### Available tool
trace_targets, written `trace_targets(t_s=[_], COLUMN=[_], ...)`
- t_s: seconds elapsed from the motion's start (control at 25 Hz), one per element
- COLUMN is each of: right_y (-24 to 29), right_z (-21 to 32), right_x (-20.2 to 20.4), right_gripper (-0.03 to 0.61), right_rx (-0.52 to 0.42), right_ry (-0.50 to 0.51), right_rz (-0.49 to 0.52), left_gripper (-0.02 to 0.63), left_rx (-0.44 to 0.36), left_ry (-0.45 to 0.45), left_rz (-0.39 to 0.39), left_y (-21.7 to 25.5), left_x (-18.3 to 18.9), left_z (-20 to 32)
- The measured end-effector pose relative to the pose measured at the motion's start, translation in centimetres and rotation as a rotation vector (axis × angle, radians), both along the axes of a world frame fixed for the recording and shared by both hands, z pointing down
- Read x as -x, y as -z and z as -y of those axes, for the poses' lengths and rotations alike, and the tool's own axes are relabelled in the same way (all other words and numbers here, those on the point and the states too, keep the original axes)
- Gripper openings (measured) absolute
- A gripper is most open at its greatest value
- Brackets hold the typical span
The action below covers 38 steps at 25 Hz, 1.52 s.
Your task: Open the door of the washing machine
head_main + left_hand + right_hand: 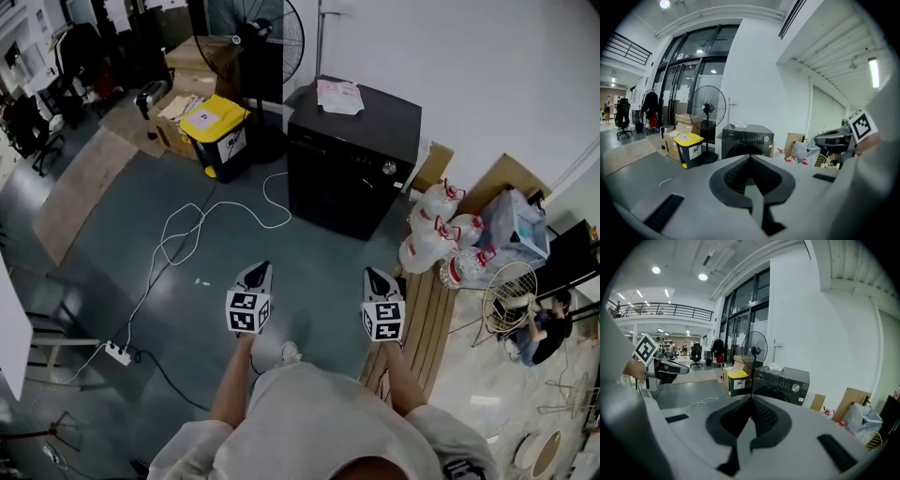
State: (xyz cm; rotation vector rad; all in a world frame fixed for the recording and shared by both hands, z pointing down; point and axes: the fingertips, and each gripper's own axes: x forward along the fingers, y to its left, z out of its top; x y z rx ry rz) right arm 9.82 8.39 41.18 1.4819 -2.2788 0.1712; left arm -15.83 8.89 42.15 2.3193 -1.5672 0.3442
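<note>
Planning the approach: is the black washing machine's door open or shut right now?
Shut: the black washing machine has its round door flush with the front; nothing swings out.

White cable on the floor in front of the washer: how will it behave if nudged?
Likely floppy: the cable lies in loose curves, so it should slide and bunch rather than resist. Probably light, but one end runs to a power strip, which might drag along or snag.
</note>
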Motion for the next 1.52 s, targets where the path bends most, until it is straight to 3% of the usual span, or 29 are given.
trace_targets(t_s=[0.32, 0.96, 1.52], right_y=[-0.6, -4.1, -5.1], right_z=[6.3, 13.3, 31.6], right_x=[2.4, 2.4, 1.5], right_gripper=[-0.002, -0.002, -0.002], right_rx=[0.001, 0.051, 0.062], right_ry=[-0.023, -0.021, 0.028], right_rz=[-0.008, -0.002, 0.019], left_gripper=[0.008, 0.008, 0.008], left_rx=[-0.007, 0.028, 0.050], left_ry=[-0.040, -0.055, -0.037], left_rz=[0.000, 0.017, 0.035], left_y=[-0.4, -2.6, -3.6], left_x=[1.8, 1.5, -0.8], left_z=[7.5, 15.0, 32.2])
